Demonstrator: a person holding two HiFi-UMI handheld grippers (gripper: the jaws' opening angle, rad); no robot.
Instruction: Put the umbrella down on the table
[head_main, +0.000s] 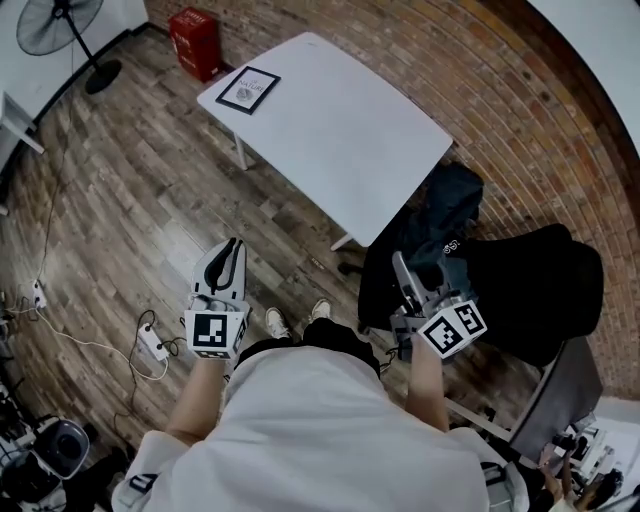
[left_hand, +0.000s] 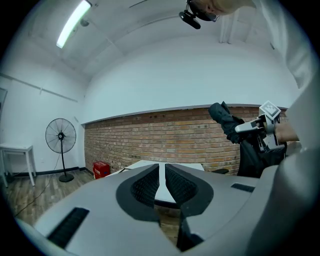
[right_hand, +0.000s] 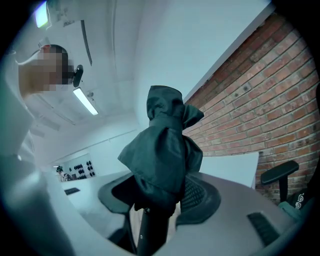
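A folded dark umbrella (head_main: 450, 205) stands upright in my right gripper (head_main: 415, 272), which is shut on its lower part, over the floor just off the near right corner of the white table (head_main: 340, 130). In the right gripper view the umbrella's bunched cloth (right_hand: 167, 145) fills the space between the jaws of that gripper (right_hand: 160, 192), and the table (right_hand: 235, 170) lies beyond. My left gripper (head_main: 232, 245) hangs over the wooden floor in front of the table, shut and holding nothing. The left gripper view shows its pads (left_hand: 161, 175) nearly touching, with the umbrella (left_hand: 227, 122) off to the right.
A framed picture (head_main: 248, 89) lies on the table's far left corner. A black office chair (head_main: 530, 285) draped in dark cloth stands close on the right. A red box (head_main: 196, 42) and a standing fan (head_main: 65, 25) are at the far left. A power strip (head_main: 152, 342) with cables lies on the floor.
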